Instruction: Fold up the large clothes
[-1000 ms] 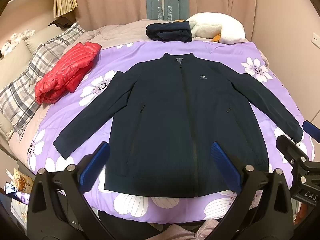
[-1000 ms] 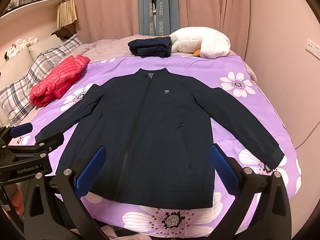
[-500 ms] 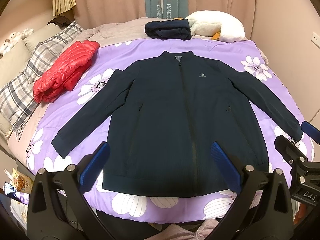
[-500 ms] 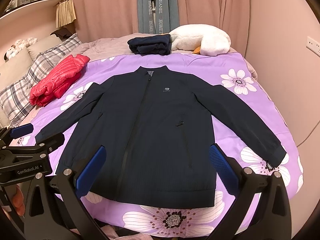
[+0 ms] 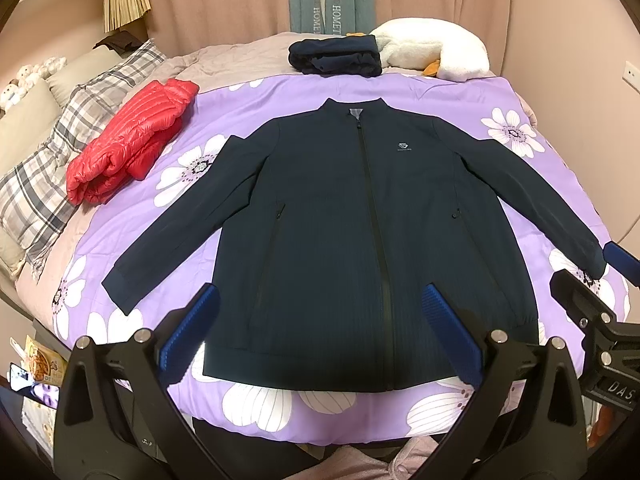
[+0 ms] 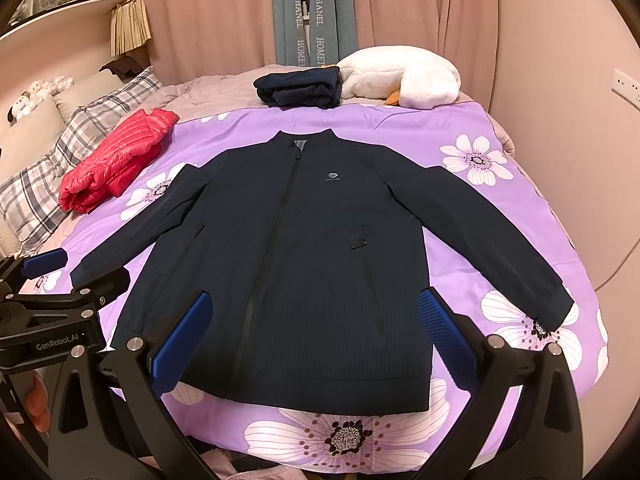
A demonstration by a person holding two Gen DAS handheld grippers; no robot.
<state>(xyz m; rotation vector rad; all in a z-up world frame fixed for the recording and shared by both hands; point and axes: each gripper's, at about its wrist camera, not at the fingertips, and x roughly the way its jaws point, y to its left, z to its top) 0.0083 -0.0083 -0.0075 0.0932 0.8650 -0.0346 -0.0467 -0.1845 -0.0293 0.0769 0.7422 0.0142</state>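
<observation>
The navy jacket (image 5: 360, 232) was of smooth matt cloth with a fine ribbed weave. It lay on a purple flowered cotton-like cover (image 5: 516, 92). Left of the jacket, the red puffer jacket (image 5: 128, 140) looked glossy and quilted. Behind its collar, the white plush toy (image 5: 436, 48) was fluffy. The pads (image 5: 452, 332) of the left gripper (image 5: 320, 336) were blue textured rubber on matt black plastic arms.
</observation>
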